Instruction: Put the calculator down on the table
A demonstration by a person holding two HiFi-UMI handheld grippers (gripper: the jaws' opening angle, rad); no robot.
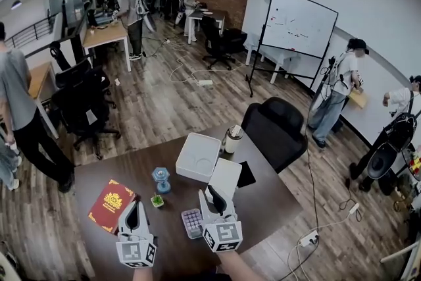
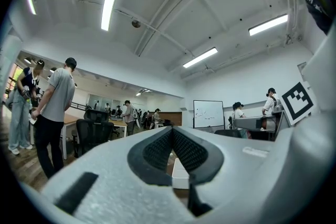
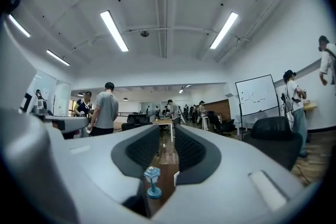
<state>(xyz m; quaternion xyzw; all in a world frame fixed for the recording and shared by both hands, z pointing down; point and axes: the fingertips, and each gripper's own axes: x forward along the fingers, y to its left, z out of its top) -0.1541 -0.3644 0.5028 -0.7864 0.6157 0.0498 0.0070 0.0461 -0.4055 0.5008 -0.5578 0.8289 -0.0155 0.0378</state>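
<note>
In the head view, the calculator (image 1: 192, 222) lies flat on the dark, wood-grained table (image 1: 276, 207). It is a small rectangular slab with rows of pale pinkish keys, set between the left gripper (image 1: 133, 206) and the right gripper (image 1: 214, 193), just beside the right one. Near it are a red book (image 1: 110, 205) with a gold emblem, a tiny potted plant (image 1: 157, 201), a blue lantern-shaped ornament (image 1: 161, 179), a white square tray (image 1: 198, 156) with rounded corners and a flat white box (image 1: 225, 176). In the left gripper view, smooth grey shells carry black ribbed pads (image 2: 157, 150) that meet at their tips, pressed together with nothing between them. In the right gripper view, the same ribbed black pads (image 3: 140, 150) stand parallel with a narrow slit between them and pinch nothing. The tabletop and the blue lantern-shaped ornament (image 3: 153, 181) show through the gap, farther off.
</note>
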